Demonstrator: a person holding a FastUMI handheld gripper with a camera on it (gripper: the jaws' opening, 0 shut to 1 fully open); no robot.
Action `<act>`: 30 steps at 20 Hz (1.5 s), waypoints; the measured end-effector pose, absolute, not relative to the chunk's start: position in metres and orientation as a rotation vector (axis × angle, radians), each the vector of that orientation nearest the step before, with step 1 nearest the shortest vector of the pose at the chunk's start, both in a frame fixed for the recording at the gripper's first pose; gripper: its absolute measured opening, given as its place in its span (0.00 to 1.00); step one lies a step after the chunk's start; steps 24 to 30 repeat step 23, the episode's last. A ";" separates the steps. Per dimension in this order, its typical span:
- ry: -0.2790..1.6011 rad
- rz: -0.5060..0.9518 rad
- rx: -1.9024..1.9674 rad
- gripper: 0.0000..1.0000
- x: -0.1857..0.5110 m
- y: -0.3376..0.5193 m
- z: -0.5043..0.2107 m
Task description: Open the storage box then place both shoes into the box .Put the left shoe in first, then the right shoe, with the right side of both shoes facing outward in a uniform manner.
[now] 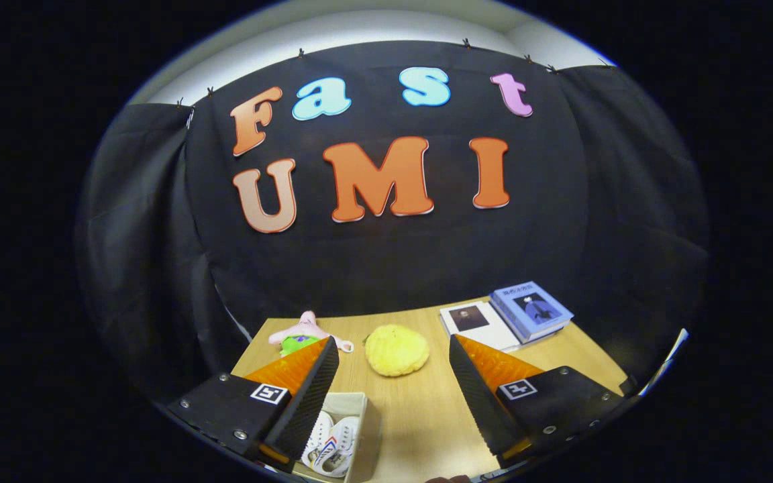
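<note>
A pale storage box (368, 419) stands open on the wooden table (420, 409), low between my fingers and close to the left one. Two white shoes (331, 443) with coloured stripes lie side by side inside it, partly hidden by the left finger. My gripper (393, 352) is raised above the table and open, its fingers wide apart with nothing between them. The box's lid cannot be made out.
A yellow plush cushion (396, 349) lies just ahead of the fingers. A pink star-shaped plush toy (302, 333) rests beyond the left finger. Two books (507, 318), one white and one blue, lie beyond the right finger near the table's far edge.
</note>
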State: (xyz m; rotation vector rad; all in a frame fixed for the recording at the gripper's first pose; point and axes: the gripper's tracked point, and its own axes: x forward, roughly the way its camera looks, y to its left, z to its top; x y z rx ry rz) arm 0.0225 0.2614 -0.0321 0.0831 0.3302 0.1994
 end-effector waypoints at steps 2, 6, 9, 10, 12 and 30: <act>0.281 0.181 0.075 0.99 0.027 0.238 -0.009; 0.184 0.147 0.050 0.98 0.031 0.195 0.030; 0.129 0.133 0.037 0.99 0.032 0.167 0.049; 0.118 0.133 0.039 0.99 0.031 0.161 0.055; 0.107 0.131 0.040 0.98 0.030 0.146 0.059; 0.078 0.098 0.082 0.99 0.038 0.101 0.060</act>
